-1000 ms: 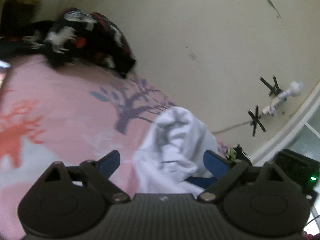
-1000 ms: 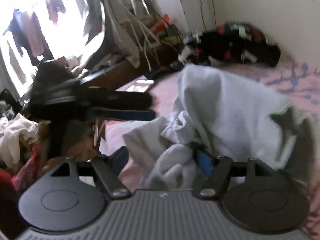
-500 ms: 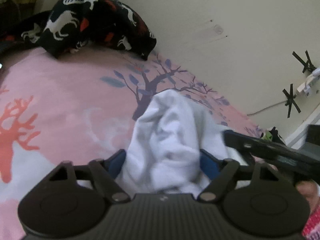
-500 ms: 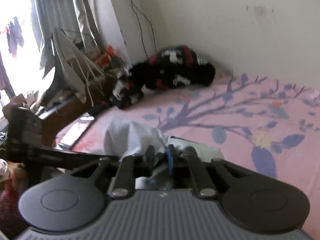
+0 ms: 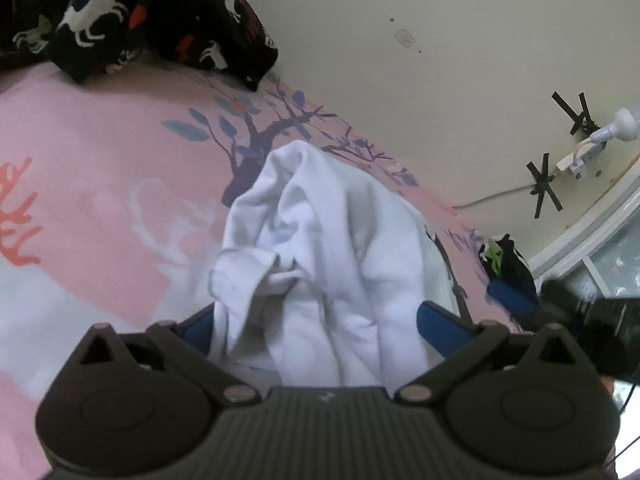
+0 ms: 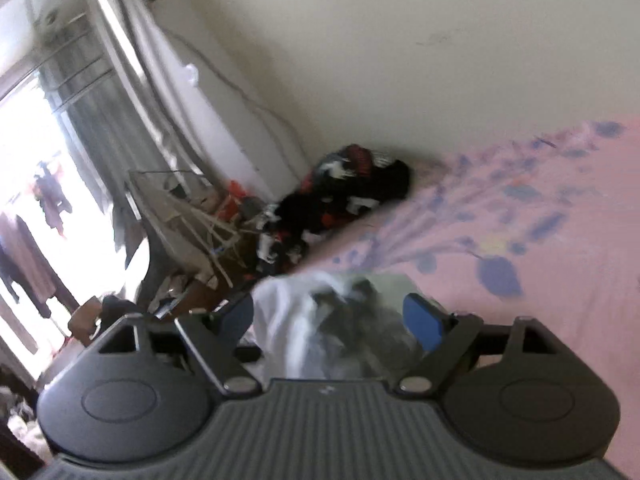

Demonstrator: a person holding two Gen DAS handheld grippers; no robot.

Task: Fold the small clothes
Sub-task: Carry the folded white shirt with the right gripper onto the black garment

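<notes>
**Letting go: both grippers open around the white garment**

Spreading wide, the left gripper [image 5: 316, 320] has just been opening, and the crumpled white garment [image 5: 320, 248] sits bunched between its blue pads without being pinched. The right gripper [image 6: 332, 320] was clamped tight half a second ago; its jaws have just been opening too, and they now stand well apart with blurred white and grey cloth between them, the pads not pressing on it. In the left view it shows as a dark blur at the right edge.

The garment lies in a loose heap on the pink bedsheet [image 5: 100, 184], over the printed tree, no longer lifted as it was a second ago. Judging by its rumpled shape, no fold is made yet; the release reads as a laying-down ahead of a fresh grasp at an edge or corner.

Farther back, a black patterned blanket [image 5: 160, 16] sits against the wall, well apart from the garment.
</notes>
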